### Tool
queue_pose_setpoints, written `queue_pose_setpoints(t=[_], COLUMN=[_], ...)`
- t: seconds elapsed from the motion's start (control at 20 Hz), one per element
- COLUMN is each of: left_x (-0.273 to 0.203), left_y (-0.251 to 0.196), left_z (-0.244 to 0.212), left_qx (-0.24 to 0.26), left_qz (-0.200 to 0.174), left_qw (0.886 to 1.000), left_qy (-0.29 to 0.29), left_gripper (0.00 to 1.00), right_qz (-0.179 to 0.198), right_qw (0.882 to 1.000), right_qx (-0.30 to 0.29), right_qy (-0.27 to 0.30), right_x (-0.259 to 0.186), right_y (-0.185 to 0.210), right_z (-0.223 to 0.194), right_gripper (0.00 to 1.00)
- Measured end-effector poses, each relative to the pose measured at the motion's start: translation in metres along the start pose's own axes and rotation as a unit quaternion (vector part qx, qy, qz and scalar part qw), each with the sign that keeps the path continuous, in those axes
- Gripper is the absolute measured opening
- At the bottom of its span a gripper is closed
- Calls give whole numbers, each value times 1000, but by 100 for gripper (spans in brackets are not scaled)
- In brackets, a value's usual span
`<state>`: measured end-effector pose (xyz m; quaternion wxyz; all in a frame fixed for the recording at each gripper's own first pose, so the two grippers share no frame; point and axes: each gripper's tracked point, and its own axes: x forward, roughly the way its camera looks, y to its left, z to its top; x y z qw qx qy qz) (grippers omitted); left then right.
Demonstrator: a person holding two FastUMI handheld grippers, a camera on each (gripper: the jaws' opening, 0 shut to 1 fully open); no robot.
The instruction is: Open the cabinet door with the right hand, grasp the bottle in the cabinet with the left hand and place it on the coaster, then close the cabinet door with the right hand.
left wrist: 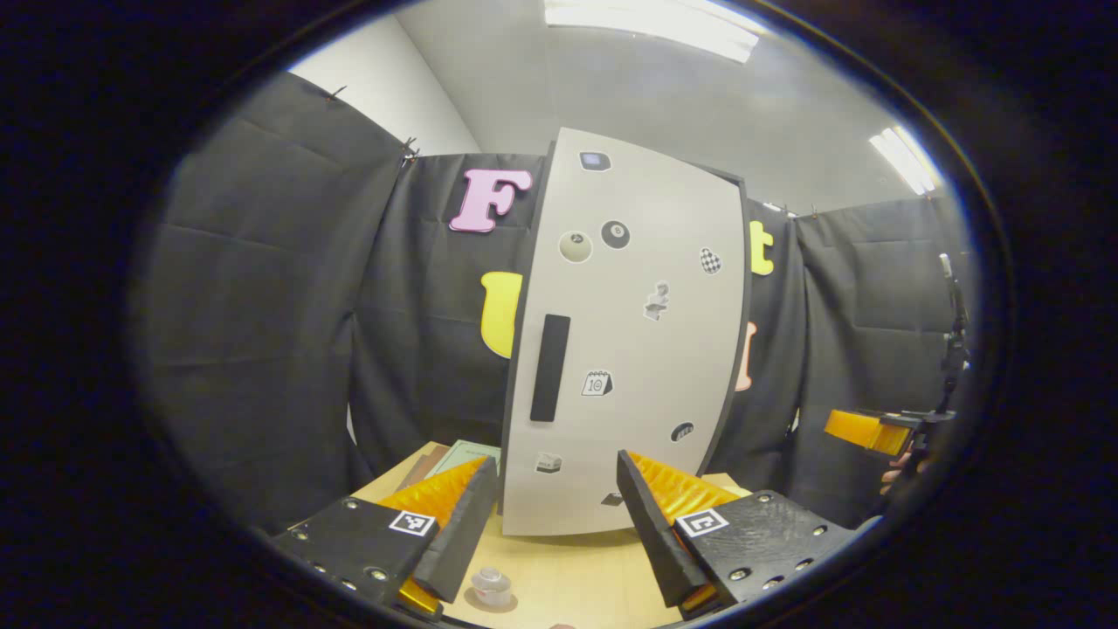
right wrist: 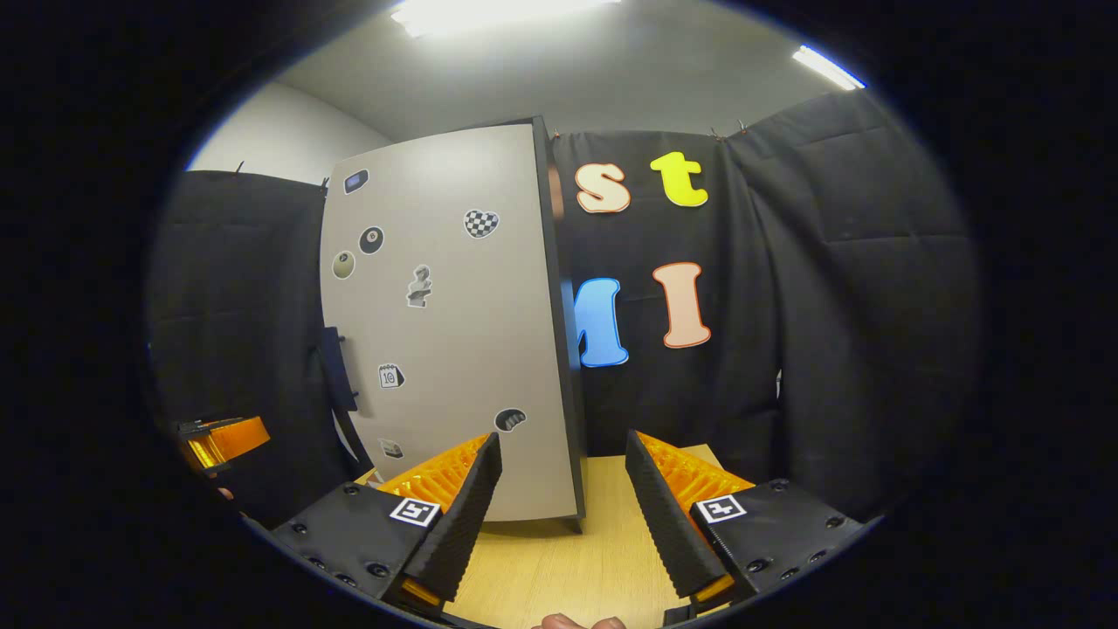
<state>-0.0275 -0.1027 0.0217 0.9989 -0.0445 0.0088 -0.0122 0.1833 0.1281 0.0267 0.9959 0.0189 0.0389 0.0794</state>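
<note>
A tall cabinet stands on the wooden table, and its grey door [left wrist: 629, 349] with several stickers is closed. The black handle [left wrist: 550, 367] runs upright near the door's left edge. My left gripper [left wrist: 555, 502] hangs open, low in front of the door and apart from it. In the right gripper view the same door [right wrist: 445, 323] is seen at an angle, with the handle [right wrist: 336, 367] on its far left. My right gripper [right wrist: 563, 489] is open near the cabinet's right front corner and holds nothing. What is inside the cabinet is hidden.
A small round whitish thing [left wrist: 491, 587] lies on the table [left wrist: 576, 577] close below my left fingers. A green flat sheet [left wrist: 467, 454] lies left of the cabinet's base. The other gripper [left wrist: 873, 432] sits far right, and the left one [right wrist: 223, 441] shows far left.
</note>
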Motion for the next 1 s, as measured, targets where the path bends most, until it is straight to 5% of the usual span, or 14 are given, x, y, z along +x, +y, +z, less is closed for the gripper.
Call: queue_pose_setpoints(t=[0.15,0.2,0.25,0.4,0.6,1.0], left_x=[0,0,0,3,17,28], left_y=[1,3,2,6,21,47], left_z=[1,5,8,18,23,13], left_qx=[18,24,29,30,24,13], left_qz=[12,16,17,19,25,15], left_qw=[1000,1000,999,999,999,999], left_qy=[2,-3,-7,-20,-28,-31], left_gripper=[84,87,84,87,82,84], right_qz=[2,4,4,0,2,-19], right_qw=[1000,1000,1000,1000,1000,997], right_qx=[-9,-10,-9,-10,-14,-34], right_qy=[6,11,16,20,26,62], right_x=[-3,-3,-1,1,5,-4], right_y=[-3,-2,-1,2,9,11], right_z=[-13,-18,-23,-33,-42,-90], right_gripper=[84,91,84,84,95,91])
